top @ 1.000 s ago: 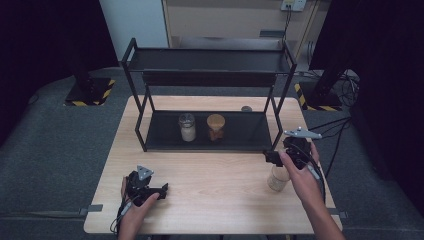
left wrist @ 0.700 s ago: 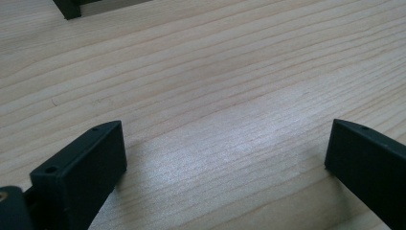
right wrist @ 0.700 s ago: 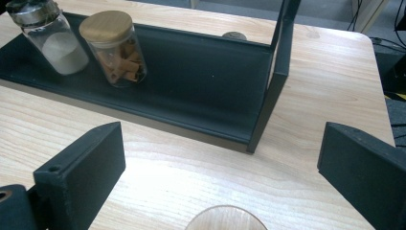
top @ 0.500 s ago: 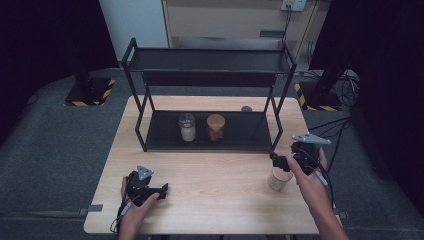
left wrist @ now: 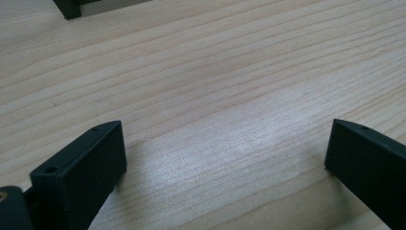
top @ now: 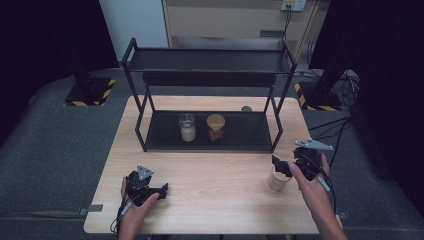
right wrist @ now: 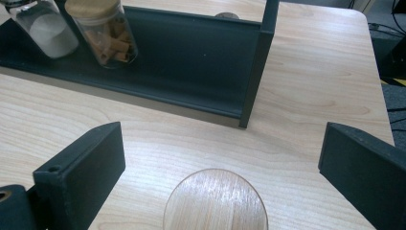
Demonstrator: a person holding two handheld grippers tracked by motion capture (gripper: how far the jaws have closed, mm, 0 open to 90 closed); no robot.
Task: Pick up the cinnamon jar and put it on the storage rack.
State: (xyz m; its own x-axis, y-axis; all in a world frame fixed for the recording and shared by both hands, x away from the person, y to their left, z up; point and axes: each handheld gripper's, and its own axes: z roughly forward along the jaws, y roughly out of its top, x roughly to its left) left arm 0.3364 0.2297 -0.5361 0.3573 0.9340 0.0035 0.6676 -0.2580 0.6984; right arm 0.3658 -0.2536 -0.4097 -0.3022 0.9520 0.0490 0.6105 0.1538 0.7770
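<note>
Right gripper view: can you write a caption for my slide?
Open right gripper poised above a wooden-lidded jar, with two more jars on the black rack's lower shelf.

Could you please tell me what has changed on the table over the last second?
The right gripper has moved down toward the near edge and now hangs open over the wooden-lidded jar, not gripping it. The left gripper, that jar and the two jars on the rack's bottom shelf stayed put.
</note>
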